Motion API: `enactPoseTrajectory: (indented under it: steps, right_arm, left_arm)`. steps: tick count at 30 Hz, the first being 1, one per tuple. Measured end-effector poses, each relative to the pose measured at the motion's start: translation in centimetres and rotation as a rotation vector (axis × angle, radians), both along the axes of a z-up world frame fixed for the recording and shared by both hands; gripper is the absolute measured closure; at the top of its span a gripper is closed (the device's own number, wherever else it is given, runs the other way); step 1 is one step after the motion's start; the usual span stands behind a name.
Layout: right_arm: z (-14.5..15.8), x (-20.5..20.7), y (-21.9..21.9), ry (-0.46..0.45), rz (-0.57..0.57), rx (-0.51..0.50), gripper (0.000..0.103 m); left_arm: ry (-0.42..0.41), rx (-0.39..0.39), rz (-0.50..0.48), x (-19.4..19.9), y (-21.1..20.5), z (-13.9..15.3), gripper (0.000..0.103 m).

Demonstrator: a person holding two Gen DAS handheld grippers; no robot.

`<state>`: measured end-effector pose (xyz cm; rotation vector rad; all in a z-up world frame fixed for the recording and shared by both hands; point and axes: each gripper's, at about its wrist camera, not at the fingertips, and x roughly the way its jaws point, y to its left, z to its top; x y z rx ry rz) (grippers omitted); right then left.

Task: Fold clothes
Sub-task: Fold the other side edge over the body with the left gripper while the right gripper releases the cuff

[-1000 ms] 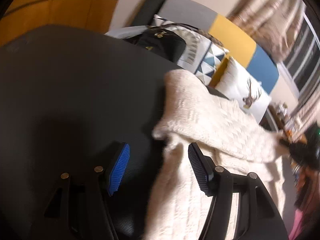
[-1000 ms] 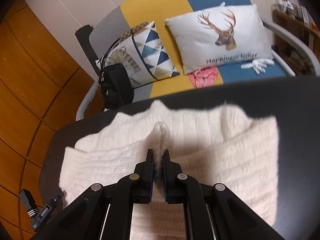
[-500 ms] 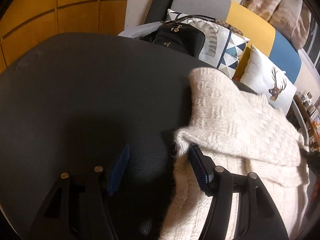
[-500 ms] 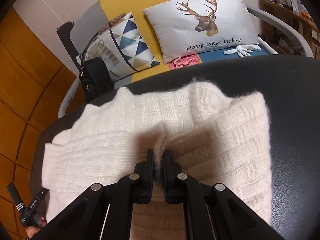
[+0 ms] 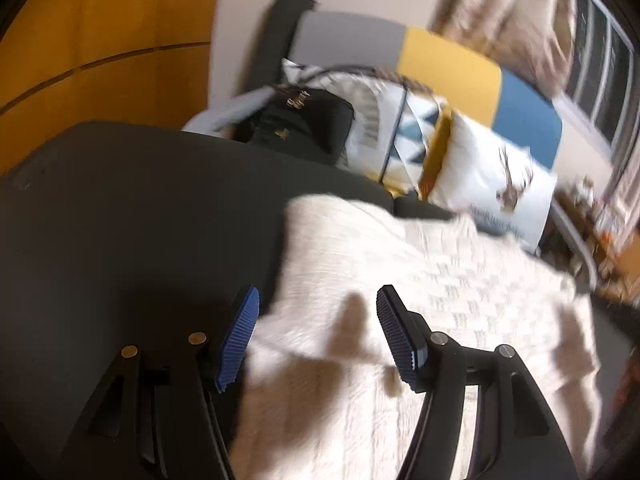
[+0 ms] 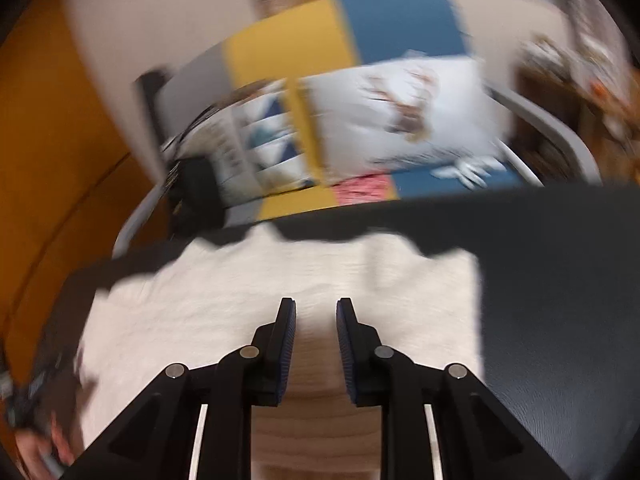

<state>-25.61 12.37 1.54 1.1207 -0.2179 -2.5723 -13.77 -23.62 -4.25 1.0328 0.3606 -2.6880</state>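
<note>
A cream knitted sweater (image 5: 420, 288) lies folded on a dark table (image 5: 140, 220). In the left wrist view my left gripper (image 5: 316, 300) hangs open above the sweater's left edge, its blue pads apart and nothing between them. The right wrist view, blurred by motion, shows the same sweater (image 6: 280, 280) spread flat on the table (image 6: 560, 300). There my right gripper (image 6: 316, 304) hovers over the sweater's middle with its jaws opening; no pinch of knit shows between the fingers (image 6: 286, 332).
Behind the table stands a sofa (image 6: 360, 32) in grey, yellow and blue with a deer pillow (image 6: 400, 112), a triangle-pattern pillow (image 6: 260, 140) and a black bag (image 5: 304, 120). An orange wooden wall (image 5: 100, 40) is at the left. A hand (image 6: 36, 444) shows at the lower left.
My right gripper has let go of the pinched sweater fold and its jaws have parted; the fold now lies flat. My left gripper, still open, has shifted over the sweater's left edge.
</note>
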Motion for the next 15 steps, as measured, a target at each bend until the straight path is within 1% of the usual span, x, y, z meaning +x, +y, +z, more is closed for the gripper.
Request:
enactPoseTrajectory:
  steps: [1, 3, 4, 5, 6, 8, 12, 14, 15]
  right_arm:
    - [0.0, -0.1, -1.5, 0.003, 0.05, 0.046, 0.082]
    - [-0.1, -0.1, -3.9, 0.016, 0.116, 0.118, 0.082]
    - [-0.5, -0.2, -4.8, 0.008, 0.144, 0.129, 0.082]
    - [-1.1, -0.3, -5.7, -0.018, 0.158, 0.144, 0.082]
    - [-1.4, -0.2, -6.1, -0.032, 0.158, 0.155, 0.082]
    - [-1.8, 0.8, -6.1, -0.035, 0.191, 0.116, 0.082]
    - [-2.2, 2.5, -4.8, -0.091, 0.194, 0.016, 0.082]
    - [-2.3, 3.0, -2.6, -0.091, 0.103, -0.043, 0.082]
    - [-2.3, 3.0, -1.7, -0.085, 0.052, -0.053, 0.082]
  left_arm:
    - [-0.034, -0.024, -0.001, -1.0, 0.3, -0.5, 0.039]
    - [-0.09, -0.059, 0.005, -2.4, 0.6, -1.6, 0.039]
    - [-0.108, -0.064, 0.007, -2.8, 0.6, -2.2, 0.038]
    - [-0.112, -0.062, 0.008, -3.0, 0.6, -2.6, 0.037]
    - [-0.094, -0.046, 0.008, -2.7, 0.5, -2.6, 0.036]
    - [-0.07, -0.003, 0.006, -1.7, 0.0, -2.4, 0.036]
    - [-0.028, 0.087, -0.005, 0.8, -0.9, -2.3, 0.036]
    - [-0.037, 0.11, 0.02, 1.5, -1.6, -2.7, 0.036]
    - [-0.036, 0.13, 0.025, 1.5, -1.9, -2.9, 0.036]
